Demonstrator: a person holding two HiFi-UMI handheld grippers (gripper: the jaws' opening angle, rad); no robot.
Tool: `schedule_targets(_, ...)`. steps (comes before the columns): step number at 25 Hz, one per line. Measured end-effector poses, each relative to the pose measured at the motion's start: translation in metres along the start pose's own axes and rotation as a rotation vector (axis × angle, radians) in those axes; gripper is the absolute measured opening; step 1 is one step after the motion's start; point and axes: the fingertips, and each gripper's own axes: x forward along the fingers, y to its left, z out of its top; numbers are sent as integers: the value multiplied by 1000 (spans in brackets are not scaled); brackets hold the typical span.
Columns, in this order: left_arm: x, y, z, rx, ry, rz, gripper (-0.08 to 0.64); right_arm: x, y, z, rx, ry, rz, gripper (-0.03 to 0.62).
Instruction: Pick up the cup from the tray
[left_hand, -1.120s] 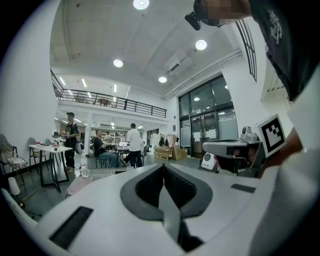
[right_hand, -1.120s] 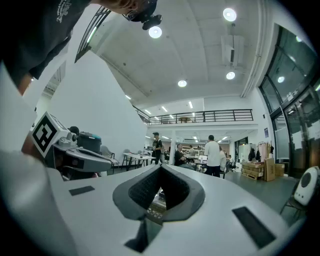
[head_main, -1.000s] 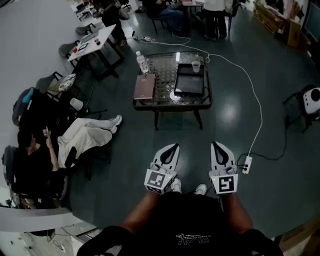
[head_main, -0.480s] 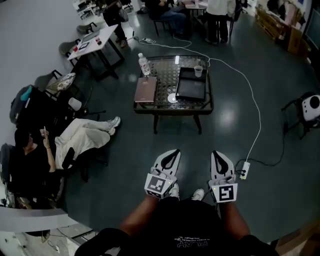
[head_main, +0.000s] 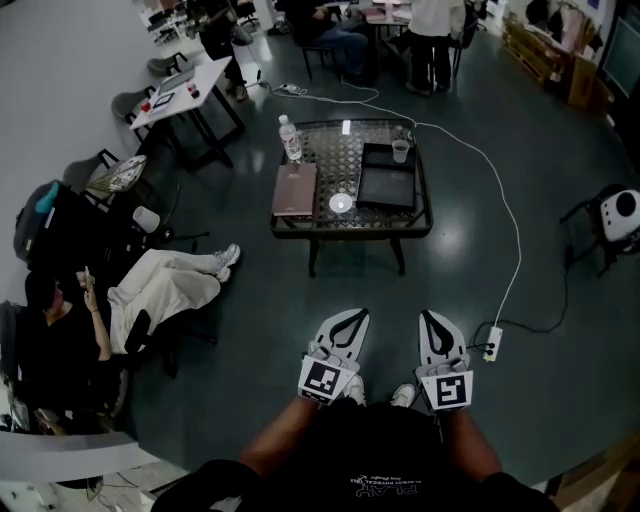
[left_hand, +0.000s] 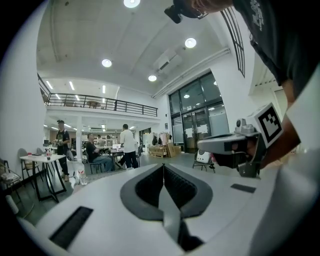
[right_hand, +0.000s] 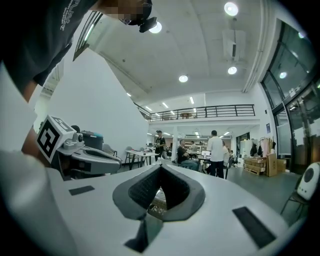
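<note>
Both claws are empty with their jaws pressed together, tip against tip: the left gripper (head_main: 351, 318) and the right gripper (head_main: 432, 320) hang side by side just in front of the person's knees, pointing across the dark floor. Beside the right one a power strip (head_main: 490, 343) lies on the floor, its white cable (head_main: 511, 232) trailing away past the table. Well beyond the grippers stands a low glass table (head_main: 350, 228). On it a reddish-brown book (head_main: 296, 190) lies at the left, a small white disc (head_main: 341, 204) next to it, a water bottle (head_main: 291, 140) behind. The black tray (head_main: 386, 188) fills the right side, and the cup (head_main: 400, 150) stands upright at its far right corner.
</note>
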Motion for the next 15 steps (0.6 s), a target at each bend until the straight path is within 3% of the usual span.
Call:
schedule_targets(4, -4, 11, 5, -7, -29, -26, 12, 11, 1, -1, 123, -12, -45, 8)
schedule_targets(15, 3, 28, 0, -2, -37, -44, 12, 29, -10, 6, 80, 11, -89, 8)
